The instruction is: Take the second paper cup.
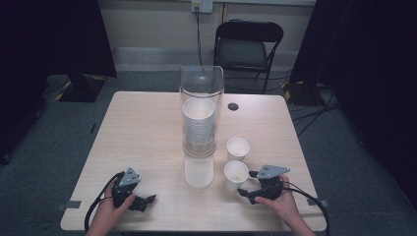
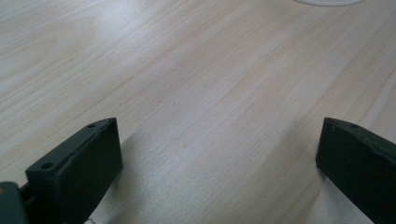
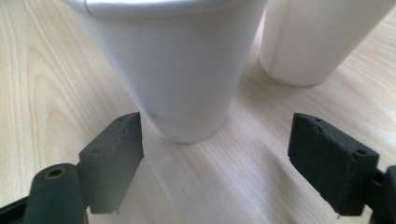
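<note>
A tall clear tube dispenser [image 1: 200,93] holds a stack of white paper cups [image 1: 198,123] at the table's middle, and the lowest cup [image 1: 199,172] sticks out below it. Two loose white cups stand upright to its right, a nearer cup [image 1: 235,174] and a farther cup [image 1: 237,148]. My right gripper [image 1: 247,183] rests open on the table just right of the nearer cup. In the right gripper view that nearer cup [image 3: 177,70] stands just beyond the gap of my right gripper [image 3: 217,121], untouched, with the farther cup [image 3: 322,37] behind it. My left gripper [image 1: 147,200] lies open at the front left, and in its own view my left gripper [image 2: 219,128] has only bare wood between its jaws.
The light wooden table [image 1: 142,128] has a small black round disc [image 1: 233,106] behind the dispenser. A black folding chair [image 1: 248,44] stands beyond the far edge. Dark curtains hang at both sides, and cables run over the grey floor at the right.
</note>
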